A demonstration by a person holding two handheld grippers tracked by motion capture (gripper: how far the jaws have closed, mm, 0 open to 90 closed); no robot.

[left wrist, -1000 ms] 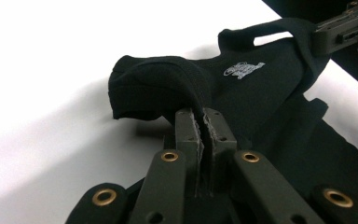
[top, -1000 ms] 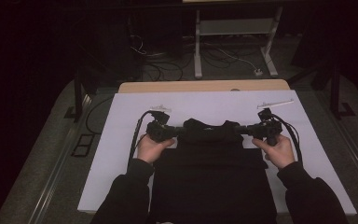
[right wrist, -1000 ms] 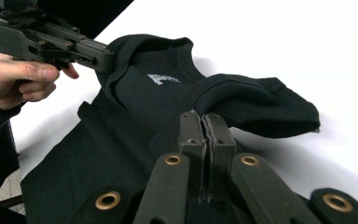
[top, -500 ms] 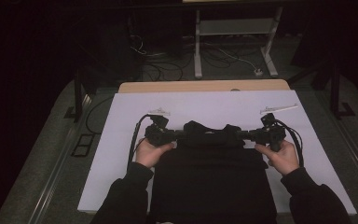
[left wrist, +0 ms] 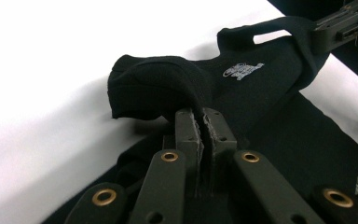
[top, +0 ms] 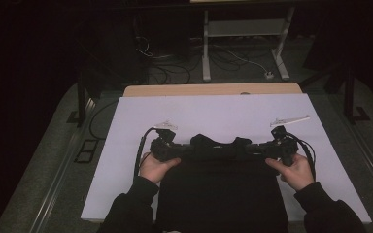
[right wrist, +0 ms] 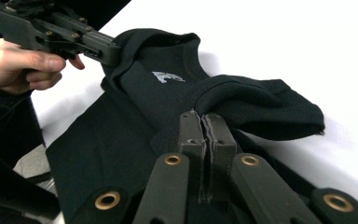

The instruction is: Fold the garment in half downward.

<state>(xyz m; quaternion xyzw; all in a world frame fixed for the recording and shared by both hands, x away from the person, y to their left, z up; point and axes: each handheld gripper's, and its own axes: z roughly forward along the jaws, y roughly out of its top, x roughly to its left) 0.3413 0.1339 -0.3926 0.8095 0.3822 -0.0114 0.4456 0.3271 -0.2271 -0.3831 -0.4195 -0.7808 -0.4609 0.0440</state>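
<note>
White sheet (top: 223,114): covers most of the table, reaching its left, right and near edges. Wooden tabletop (top: 213,90): bare strip along the far edge. Metal stand (top: 245,29): on the floor beyond the far edge. Cables (top: 175,63): loose on the floor beside it. White plug (top: 269,75): near the stand's foot.

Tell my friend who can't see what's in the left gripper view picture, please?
The left gripper has its two black jaws shut on a fold of a black garment lying on a white table. A small white logo shows on the cloth, and the right gripper pinches it at the top right.
</note>
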